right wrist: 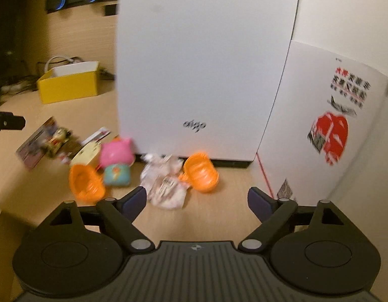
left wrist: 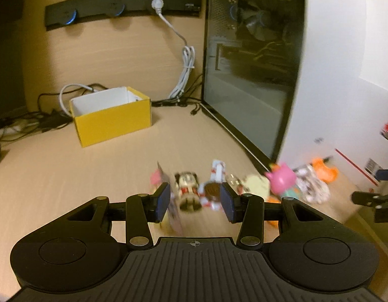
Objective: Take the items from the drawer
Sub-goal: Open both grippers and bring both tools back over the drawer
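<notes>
Both the left gripper (left wrist: 195,201) and right gripper (right wrist: 196,201) hover with fingers wide and empty over toys (right wrist: 116,161) heaped on the bench beside the white computer case (right wrist: 204,63). Judging by this, unloading continues; next is probably another reach into the drawer, which is out of view.

Home desk: computer tower (left wrist: 251,58), power strip (left wrist: 123,7).

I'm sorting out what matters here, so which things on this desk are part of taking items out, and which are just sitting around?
Job things:
pink cat toy
orange shells
printed wrapper
small figure
card

Just lying about:
yellow box
computer case
cables
white carton
</notes>
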{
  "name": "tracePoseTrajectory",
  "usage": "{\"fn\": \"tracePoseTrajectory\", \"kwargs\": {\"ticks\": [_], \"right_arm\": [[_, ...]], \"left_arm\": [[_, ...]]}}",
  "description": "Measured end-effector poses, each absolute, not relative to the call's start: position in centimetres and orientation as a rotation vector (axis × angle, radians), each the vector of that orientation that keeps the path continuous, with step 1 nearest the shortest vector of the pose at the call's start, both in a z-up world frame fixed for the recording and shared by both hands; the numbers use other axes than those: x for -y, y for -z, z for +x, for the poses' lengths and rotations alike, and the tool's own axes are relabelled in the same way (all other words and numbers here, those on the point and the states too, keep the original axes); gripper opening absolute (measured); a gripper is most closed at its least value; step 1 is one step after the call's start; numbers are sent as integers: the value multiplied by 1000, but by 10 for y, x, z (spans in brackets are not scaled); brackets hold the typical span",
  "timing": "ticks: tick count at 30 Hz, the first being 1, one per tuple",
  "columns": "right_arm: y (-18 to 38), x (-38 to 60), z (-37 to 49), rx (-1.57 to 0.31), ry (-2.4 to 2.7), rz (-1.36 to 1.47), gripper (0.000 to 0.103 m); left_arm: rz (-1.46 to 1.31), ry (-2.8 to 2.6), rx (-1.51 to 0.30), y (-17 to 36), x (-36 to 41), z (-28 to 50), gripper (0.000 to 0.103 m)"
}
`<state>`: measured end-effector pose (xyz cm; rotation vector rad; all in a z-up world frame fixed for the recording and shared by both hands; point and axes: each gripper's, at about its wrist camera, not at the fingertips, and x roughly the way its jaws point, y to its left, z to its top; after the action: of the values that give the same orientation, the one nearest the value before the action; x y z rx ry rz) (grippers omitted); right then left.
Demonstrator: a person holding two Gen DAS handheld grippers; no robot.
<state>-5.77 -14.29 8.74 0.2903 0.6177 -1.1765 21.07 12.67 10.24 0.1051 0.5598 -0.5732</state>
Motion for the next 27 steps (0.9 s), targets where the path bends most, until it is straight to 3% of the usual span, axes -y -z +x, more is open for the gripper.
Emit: {"fn": "tracePoseTrajectory", "kwargs": {"ticks": [5,11,27], "right_arm": [[-49,129,-20,-595,1122,321,98],[-25,114,-33,-668,1069,386,98],[17,111,-18,-841,1046,444,98]], "left_arm": [[107,565,-607,-88,-138,167,47],[147,564,-742,-55,-138,134,48],[180,586,-843,-16,-110,117,48]]}}
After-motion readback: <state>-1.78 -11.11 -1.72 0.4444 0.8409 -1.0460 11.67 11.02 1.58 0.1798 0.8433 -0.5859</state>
